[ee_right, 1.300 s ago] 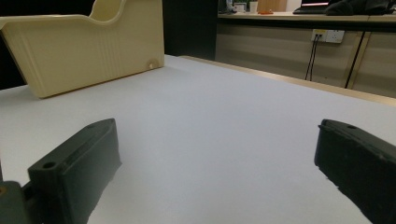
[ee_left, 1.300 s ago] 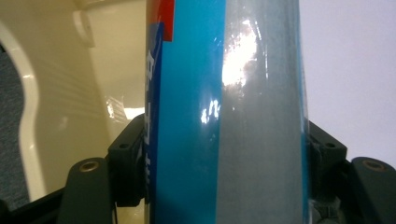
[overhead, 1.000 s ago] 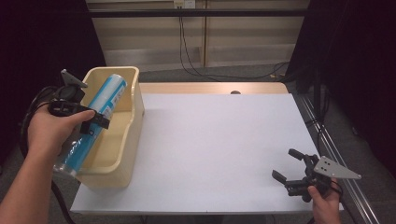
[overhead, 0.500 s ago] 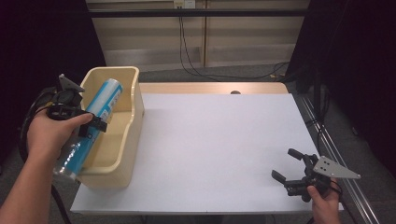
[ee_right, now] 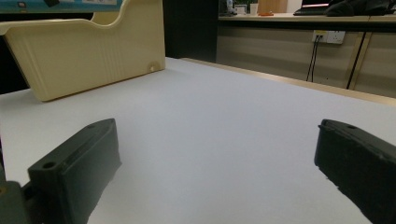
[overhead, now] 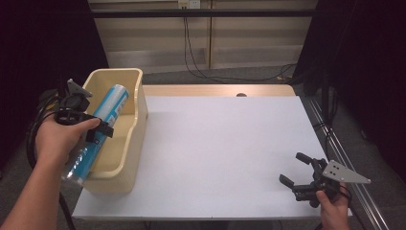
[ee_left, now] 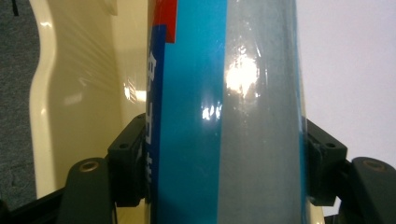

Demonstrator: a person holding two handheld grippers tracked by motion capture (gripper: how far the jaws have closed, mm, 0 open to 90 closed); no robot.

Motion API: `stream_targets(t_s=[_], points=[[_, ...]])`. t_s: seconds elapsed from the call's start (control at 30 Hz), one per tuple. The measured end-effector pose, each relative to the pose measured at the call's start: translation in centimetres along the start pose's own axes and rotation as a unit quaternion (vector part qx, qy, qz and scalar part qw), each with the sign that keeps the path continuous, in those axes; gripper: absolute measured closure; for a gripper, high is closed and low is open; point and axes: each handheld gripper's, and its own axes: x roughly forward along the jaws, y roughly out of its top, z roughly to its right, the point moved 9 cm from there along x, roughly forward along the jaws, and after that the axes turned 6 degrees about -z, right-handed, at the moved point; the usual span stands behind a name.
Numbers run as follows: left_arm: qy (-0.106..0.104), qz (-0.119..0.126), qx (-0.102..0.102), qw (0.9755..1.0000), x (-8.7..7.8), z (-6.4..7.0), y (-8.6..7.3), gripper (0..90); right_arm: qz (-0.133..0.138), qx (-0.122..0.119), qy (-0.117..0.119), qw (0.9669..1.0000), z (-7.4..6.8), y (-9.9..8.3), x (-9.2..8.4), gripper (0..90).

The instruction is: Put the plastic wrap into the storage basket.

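Observation:
A clear plastic bottle [overhead: 111, 109] with a blue label is held at a slant over the cream bin [overhead: 139, 97] at the table's left. Its far end is over the bin's inside and its near end juts past the bin's left rim. My left gripper [overhead: 97, 132] is shut on the bottle's middle. In the left gripper view both black pads [ee_left: 128, 158] press the sides of the bottle [ee_left: 224, 116]. My right gripper [overhead: 292, 167] rests low at the table's near right corner, open with nothing between its jaws. In the right gripper view that gripper [ee_right: 219, 163] frames bare table.
The white table top [overhead: 220, 143] stretches between the bin and the right hand. The bin [ee_right: 93, 51] stands far off to the left in the right gripper view. Cables and a wall panel [overhead: 201, 43] lie beyond the table's far edge.
The left hand and the bottle have shifted slightly toward the near side over the bin. The right gripper has stayed put.

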Motion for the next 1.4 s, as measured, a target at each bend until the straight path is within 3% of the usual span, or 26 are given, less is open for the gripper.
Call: stream_targets(t_s=[0.5,0.93,1.03,1.07,1.13,1.17,1.23,1.4], points=[[-0.006,-0.01,-0.01,0.9999,0.4,-0.2,-0.7,31.7,0.002,0.001,-0.001,1.0,0.0,0.1,-0.1,0.0],[0.003,-0.03,-0.008,0.9995,1.4,-0.6,-1.1,30.9,0.0,0.0,0.001,1.0,-0.1,0.0,0.0,0.1],[-0.002,-0.01,-0.014,0.9999,1.1,-0.5,-0.7,31.1,0.0,0.0,0.001,1.0,-0.1,0.0,0.0,0.1],[-0.033,0.038,-0.024,0.9984,-0.7,0.1,0.4,32.5,0.0,-0.001,0.001,1.0,-0.1,0.0,0.0,0.0],[-0.04,0.047,-0.023,0.9978,-1.6,0.4,0.7,32.4,0.0,0.0,0.001,1.0,-0.1,0.0,0.0,0.1],[-0.029,0.043,-0.015,0.9985,-2.6,0.8,0.9,30.8,0.001,-0.001,0.002,1.0,-0.1,0.1,0.0,0.0],[-0.031,0.044,-0.014,0.9985,-3.0,1.2,1.1,29.4,0.001,-0.002,0.003,1.0,-0.2,0.1,0.0,0.0],[-0.038,0.05,-0.003,0.998,-2.3,2.1,1.5,25.2,0.001,-0.002,0.003,1.0,-0.3,0.1,0.0,0.1]])
